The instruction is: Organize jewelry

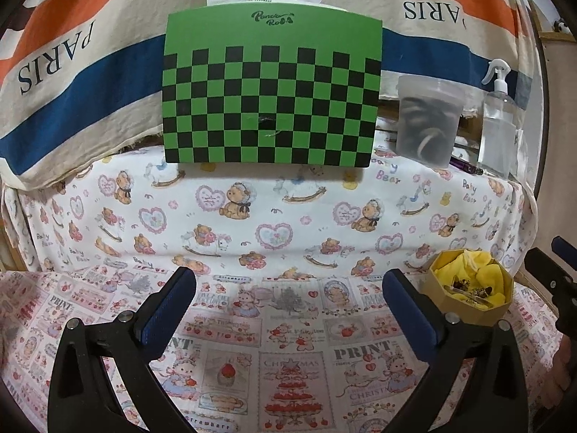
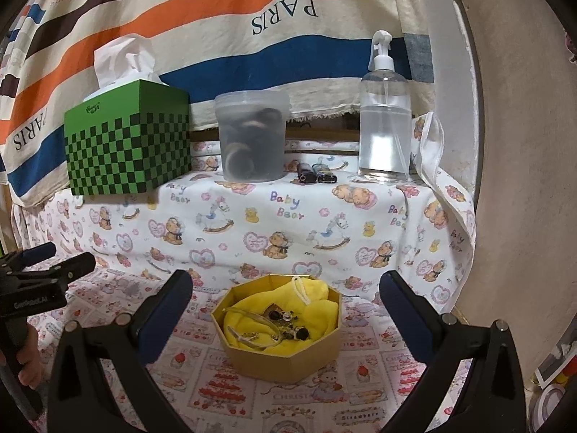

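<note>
Low in the right view's centre, the right gripper [image 2: 286, 306] hangs spread and empty, framing the box [image 2: 285, 355] of jewelry [image 2: 285, 323] for a reach, while the left gripper [image 1: 288, 303], equally wide, waits over bare cloth [image 1: 281, 332].

A home: nursery-print cloth [image 2: 288, 223], tissue box [image 2: 128, 140], spray bottle [image 2: 385, 119] before a striped towel [image 2: 223, 36].
</note>
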Demonstrator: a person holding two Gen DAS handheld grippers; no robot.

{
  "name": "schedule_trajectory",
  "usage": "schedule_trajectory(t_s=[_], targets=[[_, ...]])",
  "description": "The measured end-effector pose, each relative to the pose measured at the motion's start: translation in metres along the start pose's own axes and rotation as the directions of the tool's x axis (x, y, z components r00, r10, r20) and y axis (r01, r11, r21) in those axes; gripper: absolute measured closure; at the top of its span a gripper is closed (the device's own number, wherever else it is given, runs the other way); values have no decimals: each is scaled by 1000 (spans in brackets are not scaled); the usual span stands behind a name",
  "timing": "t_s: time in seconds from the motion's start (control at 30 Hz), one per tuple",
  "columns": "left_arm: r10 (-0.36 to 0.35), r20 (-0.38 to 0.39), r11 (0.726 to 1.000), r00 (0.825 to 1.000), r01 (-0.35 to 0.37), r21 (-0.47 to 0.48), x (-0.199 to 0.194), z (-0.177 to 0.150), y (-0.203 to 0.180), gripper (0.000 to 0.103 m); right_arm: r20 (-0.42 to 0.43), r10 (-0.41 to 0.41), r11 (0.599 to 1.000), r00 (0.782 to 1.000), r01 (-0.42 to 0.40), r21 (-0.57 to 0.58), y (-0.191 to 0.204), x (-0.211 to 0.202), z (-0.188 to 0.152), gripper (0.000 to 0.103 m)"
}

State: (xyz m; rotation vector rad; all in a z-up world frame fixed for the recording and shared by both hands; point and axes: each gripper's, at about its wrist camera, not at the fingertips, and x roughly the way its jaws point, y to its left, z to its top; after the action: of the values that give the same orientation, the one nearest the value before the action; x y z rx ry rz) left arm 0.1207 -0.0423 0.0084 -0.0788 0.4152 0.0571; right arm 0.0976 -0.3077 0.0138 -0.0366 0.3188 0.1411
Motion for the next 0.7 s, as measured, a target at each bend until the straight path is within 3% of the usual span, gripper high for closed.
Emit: schedule_trajectory(t_s=[0.7], targets=[[12, 16, 1000, 1000, -13, 24, -2, 0, -3, 0, 1, -5, 1000, 1000, 5, 4, 0, -1, 0, 0]])
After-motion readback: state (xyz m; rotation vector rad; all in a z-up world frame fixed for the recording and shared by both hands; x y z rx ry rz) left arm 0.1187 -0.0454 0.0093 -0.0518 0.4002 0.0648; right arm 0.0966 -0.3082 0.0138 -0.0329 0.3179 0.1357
